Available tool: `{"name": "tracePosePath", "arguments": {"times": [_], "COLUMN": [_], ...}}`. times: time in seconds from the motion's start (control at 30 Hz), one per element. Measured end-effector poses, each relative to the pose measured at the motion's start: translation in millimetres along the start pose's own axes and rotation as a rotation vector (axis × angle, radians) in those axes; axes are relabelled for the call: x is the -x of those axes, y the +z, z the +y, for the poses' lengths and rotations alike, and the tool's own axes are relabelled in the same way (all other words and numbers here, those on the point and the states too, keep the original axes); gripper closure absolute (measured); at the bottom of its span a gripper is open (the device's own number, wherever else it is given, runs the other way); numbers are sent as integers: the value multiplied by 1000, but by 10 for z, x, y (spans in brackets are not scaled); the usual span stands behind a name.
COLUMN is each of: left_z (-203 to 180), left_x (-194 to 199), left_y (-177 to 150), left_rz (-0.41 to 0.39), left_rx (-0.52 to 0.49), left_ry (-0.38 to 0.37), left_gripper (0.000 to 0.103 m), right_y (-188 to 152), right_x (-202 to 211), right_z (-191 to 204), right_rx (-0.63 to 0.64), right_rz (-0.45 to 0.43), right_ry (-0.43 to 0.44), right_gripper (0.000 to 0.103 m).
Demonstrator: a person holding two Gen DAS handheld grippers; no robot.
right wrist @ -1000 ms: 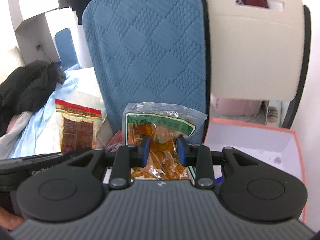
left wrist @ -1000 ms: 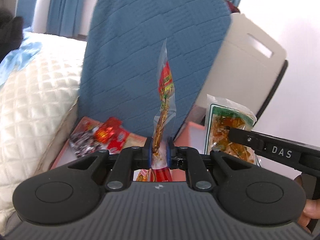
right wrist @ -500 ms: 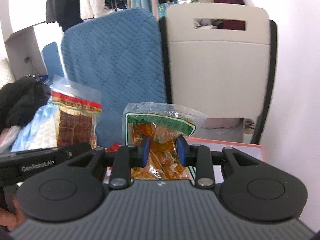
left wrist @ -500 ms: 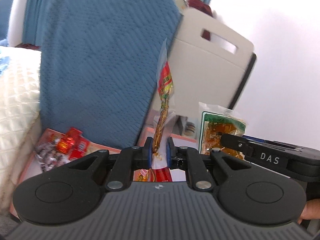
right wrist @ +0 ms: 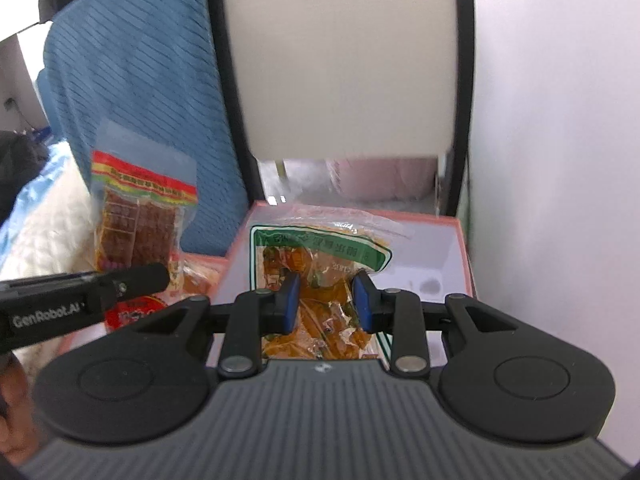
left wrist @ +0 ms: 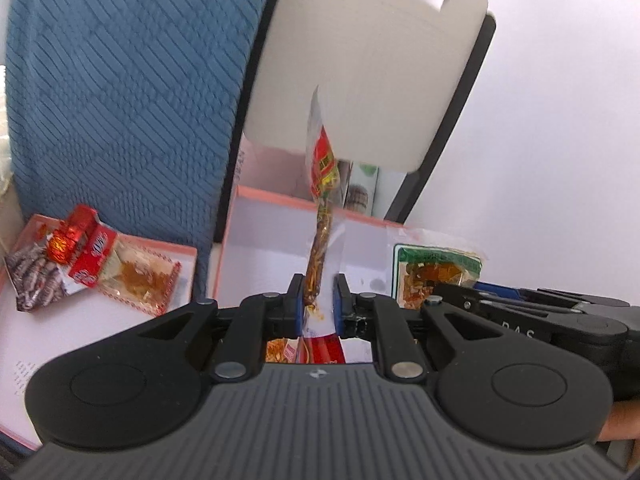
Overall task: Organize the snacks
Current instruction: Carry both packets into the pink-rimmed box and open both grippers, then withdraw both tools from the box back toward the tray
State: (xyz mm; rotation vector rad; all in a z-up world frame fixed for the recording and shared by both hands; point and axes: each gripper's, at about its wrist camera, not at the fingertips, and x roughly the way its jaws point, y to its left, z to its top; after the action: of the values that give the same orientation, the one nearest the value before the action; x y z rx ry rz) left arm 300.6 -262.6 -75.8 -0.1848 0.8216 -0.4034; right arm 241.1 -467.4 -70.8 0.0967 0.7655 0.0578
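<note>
Grippers fill the near foreground of both wrist views, each clamped on a snack packet. Nearest, the left gripper (left wrist: 317, 306) has its blue pads almost together on the lower edge of a thin red-labelled packet (left wrist: 322, 200), seen edge-on, its long axis standing upright above the jaws. The right gripper (right wrist: 326, 302) holds its pads partly apart, pressed on either side of a fatter green-labelled packet (right wrist: 320, 264) of orange pieces, also upright. Just beyond and below both packets lies an open pink-rimmed box (right wrist: 466, 248) with a bare white floor; the right gripper's packet hangs directly over it, and the left gripper's is at its near side, so the right looks nearer to a drop. To the left, a second pink tray (left wrist: 188, 250) already holds several red and silver wrapped snacks (left wrist: 76, 252). Farther back stand a blue quilted cushion (left wrist: 120, 80) and a cream folding chair back (left wrist: 360, 60) against a white wall.
</note>
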Motion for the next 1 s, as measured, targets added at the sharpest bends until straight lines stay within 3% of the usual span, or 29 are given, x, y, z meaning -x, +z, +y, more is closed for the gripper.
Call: {"name": "tracePosePath", "arguments": {"times": [0.53, 0.6, 0.67, 0.73, 0.83, 0.9, 1.0], "left_z": [-113, -139, -152, -176, -203, -188, -158], "left_x": [-485, -480, -451, -381, -259, -184, -49], "left_y": [-332, -345, -343, -334, -285, -240, -170], "left_rz": [89, 88, 77, 48, 15, -1, -29], "left_rx": [-31, -34, -31, -47, -63, -57, -45], "left_ry": [22, 33, 37, 35, 36, 39, 31], "left_gripper": [85, 74, 48, 38, 35, 34, 34], "right_y": [-414, -411, -417, -421, -418, -424, -387], "right_x": [-530, -537, -541, -550, -506, -415, -311], "right_z": [-440, -479, -500, -521, -512, -533, -519], "right_rx": [-86, -89, -99, -101, -102, -107, -111], "right_rz": [122, 124, 125, 125, 103, 90, 64], "right_ry": [-27, -25, -45, -65, -71, -65, -72], "right_gripper": [70, 69, 68, 67, 56, 41, 37]}}
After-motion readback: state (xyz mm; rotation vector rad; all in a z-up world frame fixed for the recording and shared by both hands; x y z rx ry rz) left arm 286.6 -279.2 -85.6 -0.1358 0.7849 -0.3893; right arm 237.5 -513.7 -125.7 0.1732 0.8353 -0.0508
